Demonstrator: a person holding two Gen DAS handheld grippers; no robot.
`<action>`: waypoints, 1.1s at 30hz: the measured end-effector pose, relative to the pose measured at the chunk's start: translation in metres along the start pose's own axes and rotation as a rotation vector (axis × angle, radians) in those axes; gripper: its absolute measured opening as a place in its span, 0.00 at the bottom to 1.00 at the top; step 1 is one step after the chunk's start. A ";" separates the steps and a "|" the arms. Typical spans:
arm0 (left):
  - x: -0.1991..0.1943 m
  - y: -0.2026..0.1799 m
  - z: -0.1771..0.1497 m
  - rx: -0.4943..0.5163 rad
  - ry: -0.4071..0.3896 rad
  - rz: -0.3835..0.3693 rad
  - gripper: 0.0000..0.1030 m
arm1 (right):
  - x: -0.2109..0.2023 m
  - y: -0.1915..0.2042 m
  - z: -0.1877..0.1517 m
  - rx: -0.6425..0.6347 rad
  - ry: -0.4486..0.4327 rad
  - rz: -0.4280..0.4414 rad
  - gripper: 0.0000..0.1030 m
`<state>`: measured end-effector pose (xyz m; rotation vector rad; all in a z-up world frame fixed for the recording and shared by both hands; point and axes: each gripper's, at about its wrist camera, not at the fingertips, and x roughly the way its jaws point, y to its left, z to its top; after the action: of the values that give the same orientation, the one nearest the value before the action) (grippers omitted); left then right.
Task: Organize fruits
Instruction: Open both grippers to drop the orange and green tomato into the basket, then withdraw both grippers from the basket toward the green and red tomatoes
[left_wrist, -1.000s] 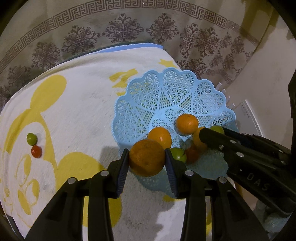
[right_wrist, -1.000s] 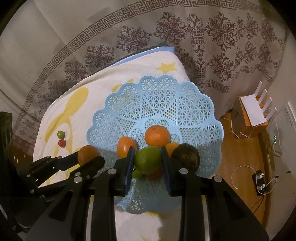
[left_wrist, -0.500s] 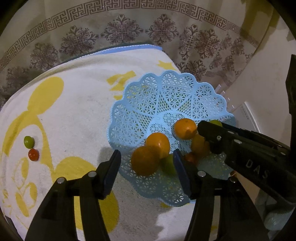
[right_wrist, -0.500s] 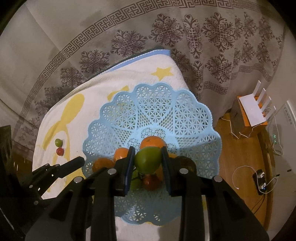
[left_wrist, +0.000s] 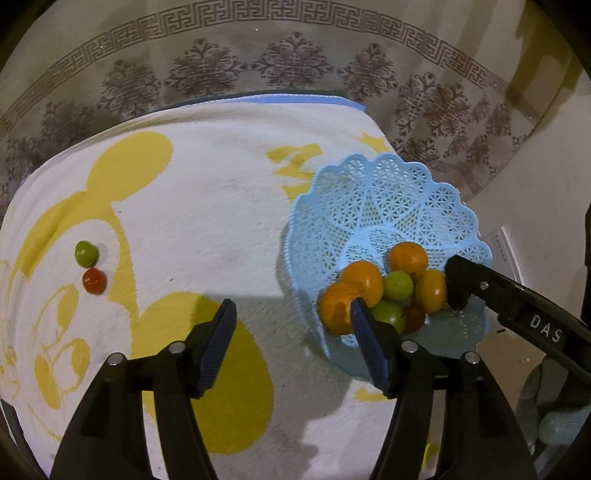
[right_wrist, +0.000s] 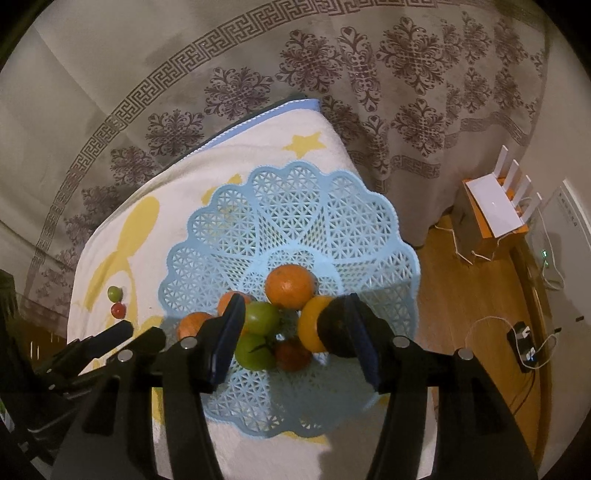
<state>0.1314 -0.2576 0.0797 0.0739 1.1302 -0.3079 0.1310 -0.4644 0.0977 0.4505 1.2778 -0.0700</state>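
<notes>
Dropped orange (left_wrist: 338, 308) and green fruit (right_wrist: 261, 317) into basket (left_wrist: 388, 206); both tongs (left_wrist: 291, 343) (right_wrist: 295, 332) wide, empty. Two small fruits (left_wrist: 90, 267) remained on worktop.

Baskets: one blue lattice basket (right_wrist: 295, 221).
Orange fruits in basket: four, namely the back one (right_wrist: 290, 286), one at right (right_wrist: 312, 323), one partly hidden behind a finger (right_wrist: 231, 300), and one at left (right_wrist: 194, 325).
Green fruits in basket: two, upper (right_wrist: 263, 317) and lower (right_wrist: 255, 352).
Red fruits in basket: one (right_wrist: 293, 355).
Dark fruits in basket: one (right_wrist: 338, 326).
Loose fruits on the cloth: two, one green (left_wrist: 86, 253) and one red (left_wrist: 94, 280).
Grippers: two, left (left_wrist: 291, 347) and right (right_wrist: 295, 339).
</notes>
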 end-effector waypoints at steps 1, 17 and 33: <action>-0.001 0.002 -0.001 -0.006 0.002 0.002 0.62 | -0.001 0.000 -0.002 0.002 0.000 -0.001 0.56; -0.012 0.035 -0.024 -0.060 0.020 0.030 0.62 | -0.011 0.008 -0.031 0.013 0.005 -0.016 0.56; -0.037 0.098 -0.049 -0.127 0.020 0.074 0.62 | -0.009 0.070 -0.046 -0.041 0.001 0.016 0.56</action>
<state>0.1011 -0.1463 0.0825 0.0067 1.1612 -0.1689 0.1078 -0.3860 0.1161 0.4258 1.2743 -0.0304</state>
